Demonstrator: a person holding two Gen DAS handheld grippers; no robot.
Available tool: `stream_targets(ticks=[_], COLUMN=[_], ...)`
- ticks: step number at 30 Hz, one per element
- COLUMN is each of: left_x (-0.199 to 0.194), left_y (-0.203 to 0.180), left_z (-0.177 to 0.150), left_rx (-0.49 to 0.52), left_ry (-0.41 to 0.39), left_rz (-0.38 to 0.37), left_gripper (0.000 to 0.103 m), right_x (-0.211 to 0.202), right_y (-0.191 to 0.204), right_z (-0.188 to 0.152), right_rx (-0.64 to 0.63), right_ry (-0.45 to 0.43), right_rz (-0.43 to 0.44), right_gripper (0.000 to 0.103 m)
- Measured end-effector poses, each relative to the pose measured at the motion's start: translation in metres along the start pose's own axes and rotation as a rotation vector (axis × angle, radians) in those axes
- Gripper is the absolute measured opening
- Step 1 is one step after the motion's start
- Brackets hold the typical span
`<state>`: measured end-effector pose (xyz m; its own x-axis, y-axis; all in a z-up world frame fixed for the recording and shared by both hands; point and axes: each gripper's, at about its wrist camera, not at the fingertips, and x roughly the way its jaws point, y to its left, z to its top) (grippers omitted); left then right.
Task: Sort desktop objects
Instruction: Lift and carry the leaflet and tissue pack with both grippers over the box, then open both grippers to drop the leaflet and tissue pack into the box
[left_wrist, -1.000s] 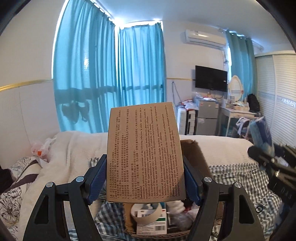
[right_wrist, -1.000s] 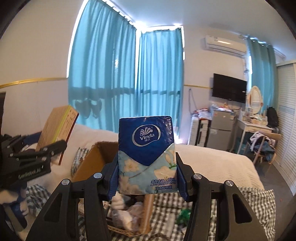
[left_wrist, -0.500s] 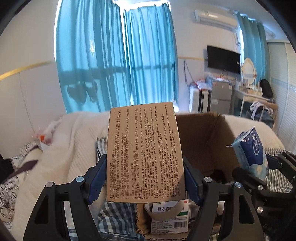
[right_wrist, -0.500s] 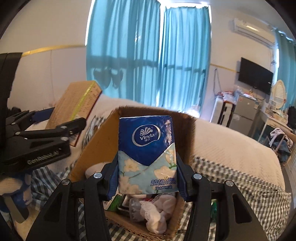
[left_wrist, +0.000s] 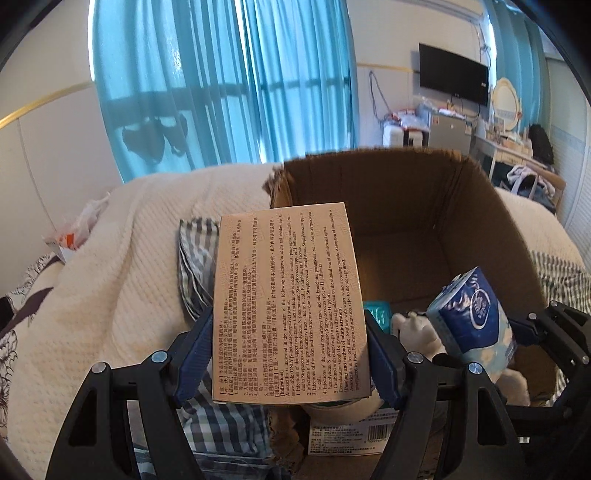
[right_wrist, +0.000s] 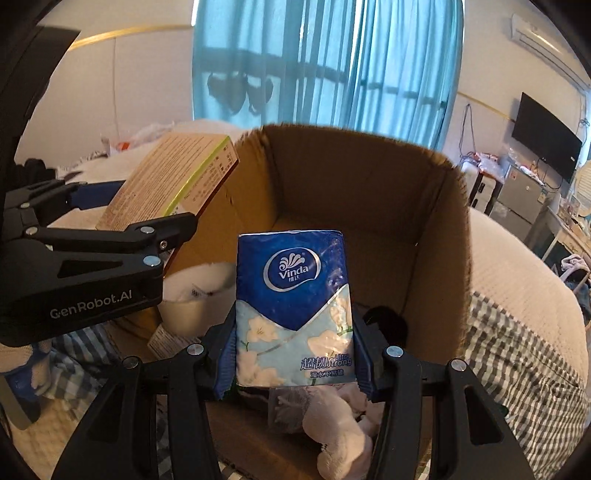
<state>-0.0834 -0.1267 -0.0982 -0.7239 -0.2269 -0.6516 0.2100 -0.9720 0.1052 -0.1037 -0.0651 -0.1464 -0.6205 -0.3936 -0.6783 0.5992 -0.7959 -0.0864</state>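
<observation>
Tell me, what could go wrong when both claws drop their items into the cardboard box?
1. The medicine box hangs over the cardboard box left wall, so it may fall outside.
2. The left claw and right claw with the tissue pack are close and may collide.

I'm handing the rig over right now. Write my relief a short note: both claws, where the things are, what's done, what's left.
Left claw: shut on the flat tan cardboard medicine box with printed text, held upright over the near left corner of the open brown cardboard carton.
Right claw: shut on the blue Vinda tissue pack, above the carton's inside.
Carton sits on a checked cloth on the bed.
Done: carton already holds a white tape roll, a white plush toy, a teal packet and a barcoded box.
Left: release both items into the carton. Whether more remains outside it cannot be seen.
</observation>
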Motion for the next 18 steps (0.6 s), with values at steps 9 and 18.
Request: stream_targets(ticks=[9,18], left_x=[-0.003,-0.022], left_y=[-0.006,-0.012], left_z=[-0.003,0.006], left_rx=[0.019,0.023], left_ry=[-0.006,-0.068], left_rz=[-0.014,-0.055], left_gripper=[0.076,0.077], right_x=[0.012,-0.013], right_y=[0.0,0.002], right_z=[-0.011,-0.009], right_rx=[-0.01,-0.018], right_ry=[0.051,-0.016], right_rz=[0.0,-0.025], right_gripper=[0.052,0.064])
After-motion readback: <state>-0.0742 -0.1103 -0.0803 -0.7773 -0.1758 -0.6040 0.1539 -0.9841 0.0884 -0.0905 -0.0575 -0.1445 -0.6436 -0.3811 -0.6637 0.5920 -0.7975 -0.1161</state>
